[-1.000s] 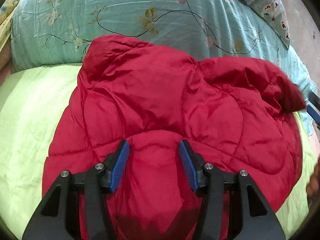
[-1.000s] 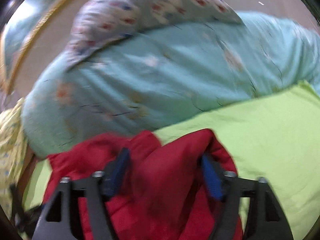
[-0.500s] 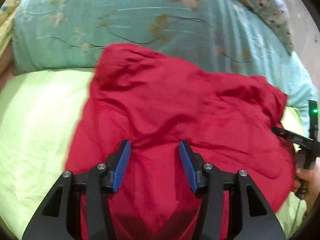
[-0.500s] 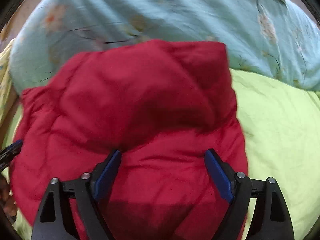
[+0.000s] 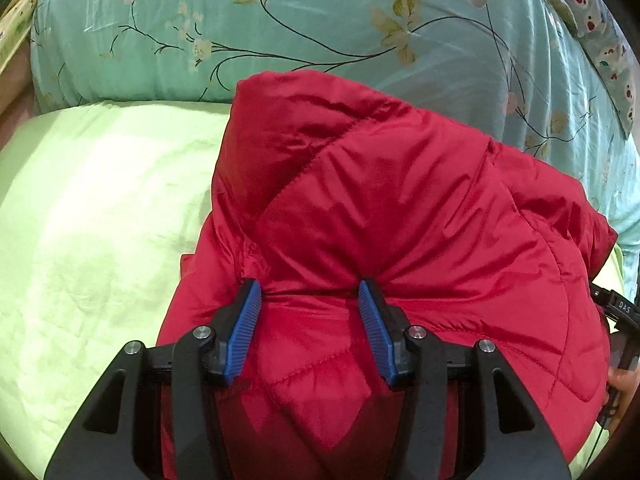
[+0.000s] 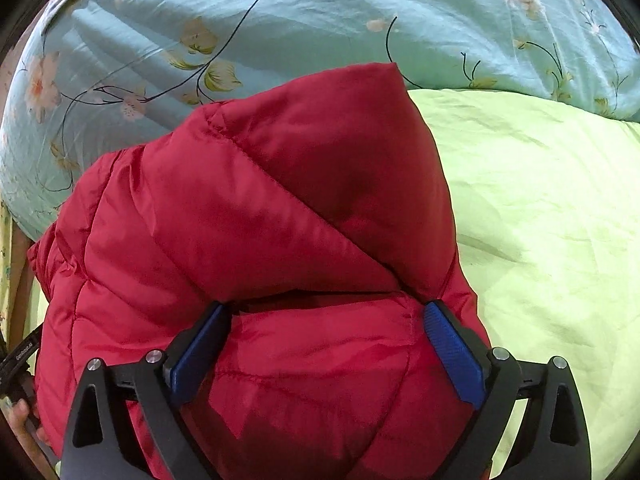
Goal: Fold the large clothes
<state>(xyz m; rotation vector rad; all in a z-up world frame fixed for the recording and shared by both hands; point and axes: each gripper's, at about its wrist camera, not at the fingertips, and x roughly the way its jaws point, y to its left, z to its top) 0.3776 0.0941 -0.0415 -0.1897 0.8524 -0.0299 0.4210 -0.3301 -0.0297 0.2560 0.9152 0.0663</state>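
Observation:
A red quilted puffer jacket (image 5: 380, 200) lies bunched on a lime-green bed sheet (image 5: 100, 208), with one part folded over the rest. It also shows in the right wrist view (image 6: 260, 220). My left gripper (image 5: 310, 296) is open, its blue-padded fingers pressed down onto the jacket at the fold's edge. My right gripper (image 6: 326, 312) is open wide, its fingers resting on the jacket where the folded flap ends. Neither gripper pinches fabric. The jacket's underside is hidden.
A turquoise floral duvet (image 5: 320, 28) is piled along the far side, right behind the jacket, also in the right wrist view (image 6: 320, 12). A spotted pillow (image 5: 600, 40) lies at the far right. The green sheet (image 6: 540, 220) extends on the right.
The right gripper has swung down from the duvet onto the jacket. A part of the jacket now lies folded over. Both grippers sit lower and closer to the fabric.

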